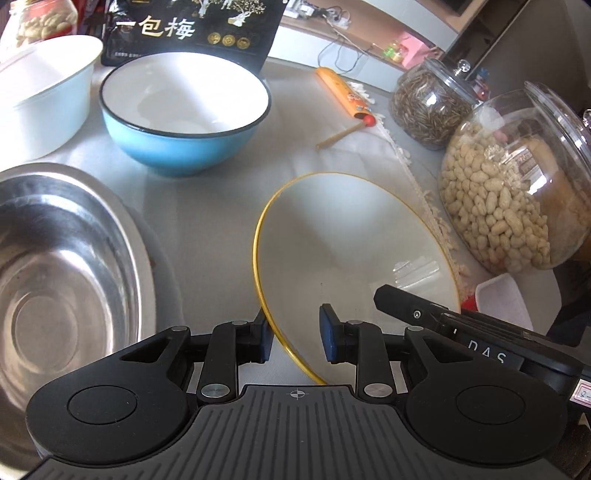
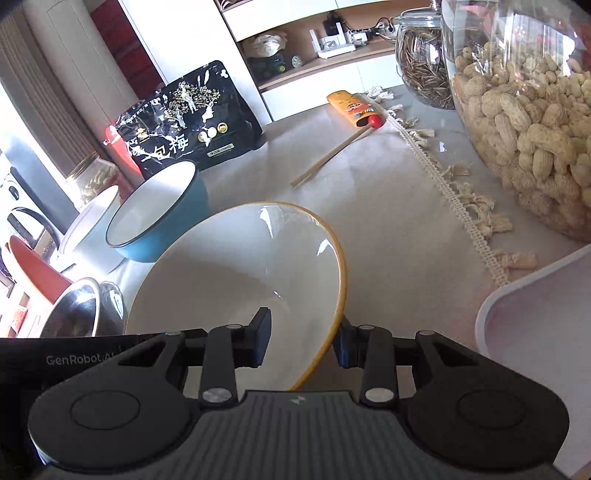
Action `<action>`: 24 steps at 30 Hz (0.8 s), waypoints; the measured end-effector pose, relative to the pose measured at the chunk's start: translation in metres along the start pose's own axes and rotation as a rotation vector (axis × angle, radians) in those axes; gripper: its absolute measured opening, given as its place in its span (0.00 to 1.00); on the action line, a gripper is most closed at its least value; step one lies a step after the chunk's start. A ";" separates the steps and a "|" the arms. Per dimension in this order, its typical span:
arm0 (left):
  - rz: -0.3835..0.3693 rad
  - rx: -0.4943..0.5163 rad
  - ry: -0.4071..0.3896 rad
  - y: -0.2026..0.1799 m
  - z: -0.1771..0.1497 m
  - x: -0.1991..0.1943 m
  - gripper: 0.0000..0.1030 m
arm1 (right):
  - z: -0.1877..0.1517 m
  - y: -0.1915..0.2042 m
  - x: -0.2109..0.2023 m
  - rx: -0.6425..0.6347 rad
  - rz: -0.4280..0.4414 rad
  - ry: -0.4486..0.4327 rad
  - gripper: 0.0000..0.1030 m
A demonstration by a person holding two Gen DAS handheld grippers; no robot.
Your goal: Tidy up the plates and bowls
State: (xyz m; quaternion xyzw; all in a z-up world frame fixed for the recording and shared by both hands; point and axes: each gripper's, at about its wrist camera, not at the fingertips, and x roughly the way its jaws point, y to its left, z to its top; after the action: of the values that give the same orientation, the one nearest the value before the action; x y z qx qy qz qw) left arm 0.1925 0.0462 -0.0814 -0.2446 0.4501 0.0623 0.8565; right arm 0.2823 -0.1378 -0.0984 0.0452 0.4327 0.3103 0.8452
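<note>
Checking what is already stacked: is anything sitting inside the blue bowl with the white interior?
No, the blue bowl with the white interior shows only its bare white inside in the left wrist view.

Plate [image 1: 354,243] lies on table [image 1: 207,206], its near rim between both grippers' jaws. Steel bowl [image 1: 62,266] left of plate. Behind them, bowl [image 1: 184,110], with tub [image 1: 44,99] at its left and snack bag [image 1: 192,29] behind. Two jars: peanut jar [image 1: 517,184] right of plate, seed jar [image 1: 428,99] behind it.
</note>
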 end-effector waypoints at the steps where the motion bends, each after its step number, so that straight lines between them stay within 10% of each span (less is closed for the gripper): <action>1: 0.003 0.005 0.000 0.001 -0.004 -0.004 0.28 | -0.005 0.002 -0.004 0.000 0.005 -0.003 0.34; 19: -0.041 -0.007 0.027 0.013 -0.015 -0.032 0.27 | -0.019 0.004 -0.016 0.009 0.038 -0.020 0.34; 24: -0.089 -0.039 -0.069 0.029 0.013 -0.073 0.26 | -0.006 0.003 -0.040 -0.016 -0.036 -0.108 0.34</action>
State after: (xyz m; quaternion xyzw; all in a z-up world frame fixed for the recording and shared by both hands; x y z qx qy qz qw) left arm 0.1501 0.0863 -0.0276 -0.2786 0.4076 0.0410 0.8687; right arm 0.2588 -0.1590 -0.0730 0.0474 0.3849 0.2957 0.8730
